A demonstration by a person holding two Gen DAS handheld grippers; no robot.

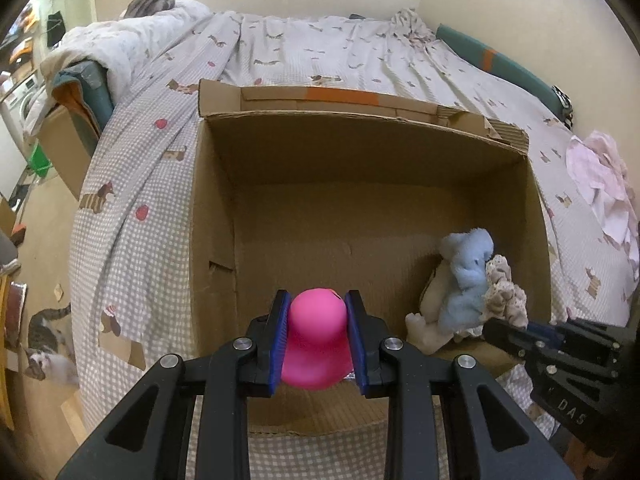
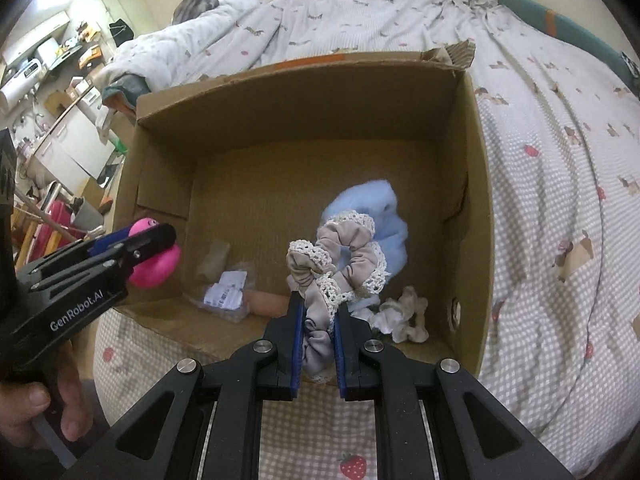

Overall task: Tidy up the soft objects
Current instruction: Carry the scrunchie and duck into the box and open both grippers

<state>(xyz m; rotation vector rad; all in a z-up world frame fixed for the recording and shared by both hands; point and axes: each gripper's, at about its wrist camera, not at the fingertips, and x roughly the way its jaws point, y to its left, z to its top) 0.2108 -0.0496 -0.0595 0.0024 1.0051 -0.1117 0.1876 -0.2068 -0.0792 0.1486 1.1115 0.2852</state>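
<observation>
My left gripper [image 1: 318, 300] is shut on a pink squishy toy [image 1: 316, 340] and holds it over the near edge of an open cardboard box [image 1: 352, 120] on the bed. In the right wrist view the same gripper [image 2: 158, 236] and pink toy [image 2: 154, 268] show at the box's left wall. My right gripper [image 2: 318, 300] is shut on a grey lace-trimmed scrunchie [image 2: 340, 264] above the box [image 2: 304, 80]. It also shows in the left wrist view [image 1: 504, 330], with the scrunchie [image 1: 506, 292]. Inside the box lie a light blue plush [image 2: 380, 216], a beige cloth piece [image 2: 404, 314] and a plastic-wrapped item [image 2: 228, 288].
The box rests on a checked bedspread [image 1: 132, 184] with dog prints. A pink cloth [image 1: 600, 176] lies on the bed right of the box. A cat [image 1: 44, 344] sits on the floor at the left. Another cardboard box [image 1: 64, 148] and furniture stand left of the bed.
</observation>
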